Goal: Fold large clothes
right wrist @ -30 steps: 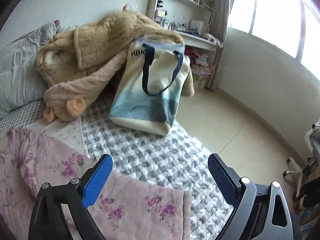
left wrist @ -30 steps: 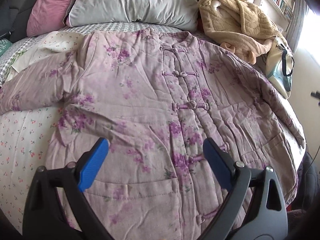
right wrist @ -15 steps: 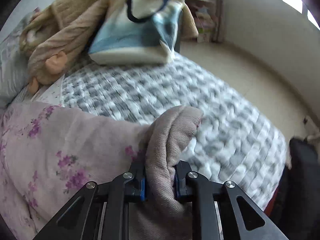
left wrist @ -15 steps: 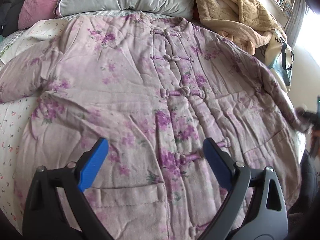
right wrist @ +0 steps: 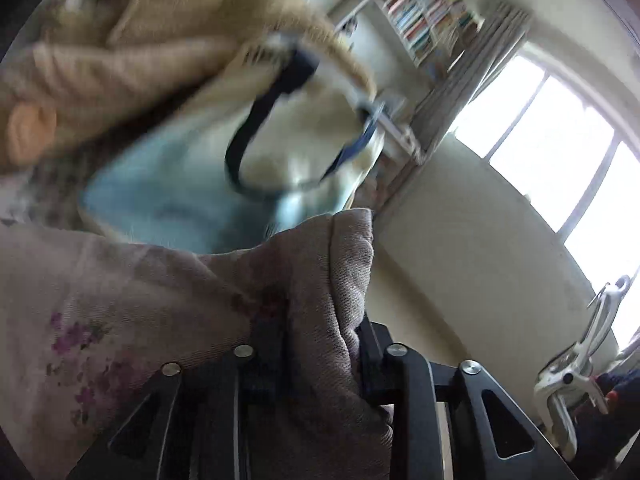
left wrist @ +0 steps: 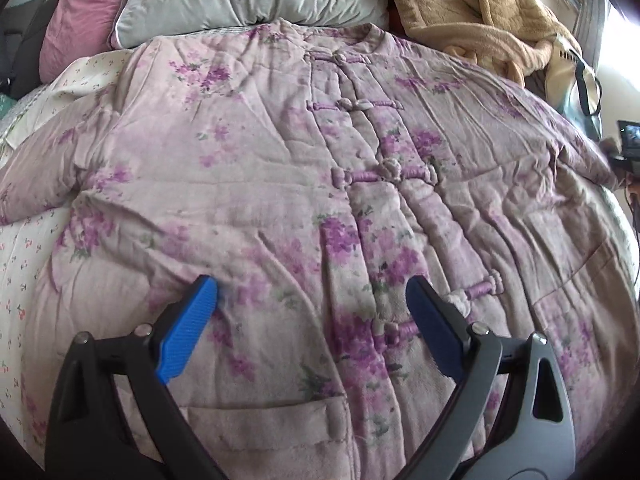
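On the bed (left wrist: 24, 264) the padded jacket (left wrist: 248, 184) lies flat; my left gripper (left wrist: 312, 300) gapes above its hem. At three o'clock my right gripper (right wrist: 320, 344), its jaws having just eased wider, pinches the sleeve cuff (right wrist: 344, 264), which might slip.

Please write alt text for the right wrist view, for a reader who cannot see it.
The right hand-held gripper is closed on a bunched fold of a pink flowered jacket. Behind it, blurred, lie a blue and cream tote bag and a tan fleece robe. A bookshelf and a bright window are at the right.
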